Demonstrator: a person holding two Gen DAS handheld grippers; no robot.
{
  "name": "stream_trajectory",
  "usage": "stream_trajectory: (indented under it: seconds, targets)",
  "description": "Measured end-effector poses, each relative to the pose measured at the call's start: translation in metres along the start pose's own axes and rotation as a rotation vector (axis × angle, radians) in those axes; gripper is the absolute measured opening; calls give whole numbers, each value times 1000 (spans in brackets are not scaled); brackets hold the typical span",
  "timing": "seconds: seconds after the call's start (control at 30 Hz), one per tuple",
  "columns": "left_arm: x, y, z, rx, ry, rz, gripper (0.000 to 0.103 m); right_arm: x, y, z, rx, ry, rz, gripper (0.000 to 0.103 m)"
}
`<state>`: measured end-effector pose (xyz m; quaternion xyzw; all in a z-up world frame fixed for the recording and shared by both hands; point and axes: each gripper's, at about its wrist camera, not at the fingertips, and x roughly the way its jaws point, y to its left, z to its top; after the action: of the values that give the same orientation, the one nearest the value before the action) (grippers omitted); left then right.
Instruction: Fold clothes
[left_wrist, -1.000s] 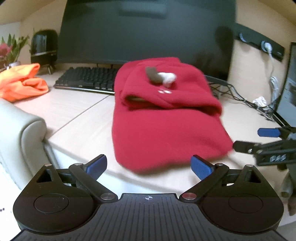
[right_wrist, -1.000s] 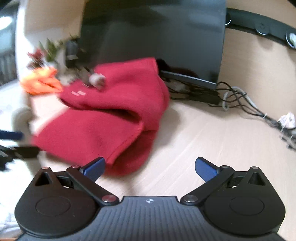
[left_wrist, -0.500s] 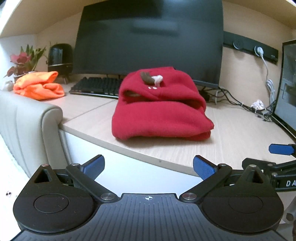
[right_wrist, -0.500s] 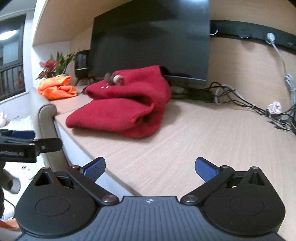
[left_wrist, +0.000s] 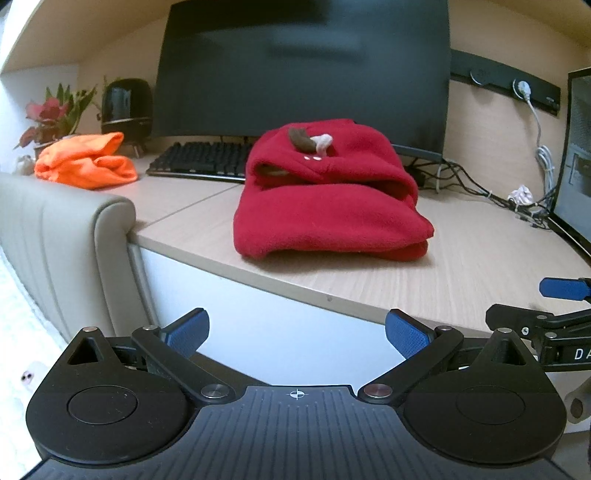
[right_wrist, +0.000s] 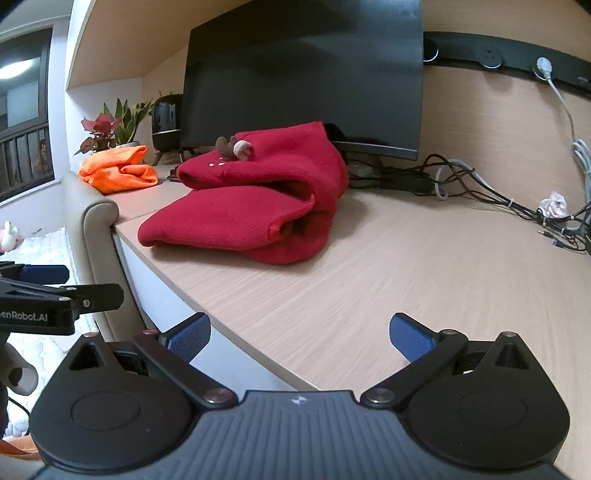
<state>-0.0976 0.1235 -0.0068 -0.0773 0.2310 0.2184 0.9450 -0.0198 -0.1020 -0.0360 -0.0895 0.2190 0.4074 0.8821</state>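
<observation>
A red fleece garment (left_wrist: 325, 206) lies folded in a thick stack on the wooden desk (left_wrist: 461, 266), with a small brown and white trim on top. The right wrist view shows the same red garment (right_wrist: 251, 214) from its right side. My left gripper (left_wrist: 297, 330) hangs open below and in front of the desk edge, holding nothing. My right gripper (right_wrist: 301, 334) is open over the desk's front edge, well short of the garment, also empty. An orange garment (left_wrist: 86, 160) sits bunched at the far left of the desk.
A dark monitor (left_wrist: 303, 70) and keyboard (left_wrist: 201, 160) stand behind the red garment. Cables (right_wrist: 480, 188) trail across the back right. A black speaker (left_wrist: 125, 103) and a potted plant (left_wrist: 51, 114) are at the far left. A padded grey edge (left_wrist: 74, 229) borders the desk's left.
Both grippers have pulled back from the red garment and dropped lower, to the desk's front edge. The garment now lies still in a folded stack.
</observation>
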Motion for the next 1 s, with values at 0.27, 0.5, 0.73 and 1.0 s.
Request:
stream_trajectory:
  seconds: [0.27, 0.5, 0.73, 1.0]
  targets:
    - [-1, -2, 0, 6, 4, -6, 103, -1, -3, -1, 1, -1, 4, 103]
    - [-2, -4, -1, 10, 11, -2, 103, 0, -2, -2, 0, 7, 17, 103]
    - [-2, -6, -1, 17, 10, -5, 103, 2, -5, -2, 11, 7, 17, 103]
    - [1, -10, -1, 27, 10, -12, 103, 1, -9, -3, 13, 6, 16, 103]
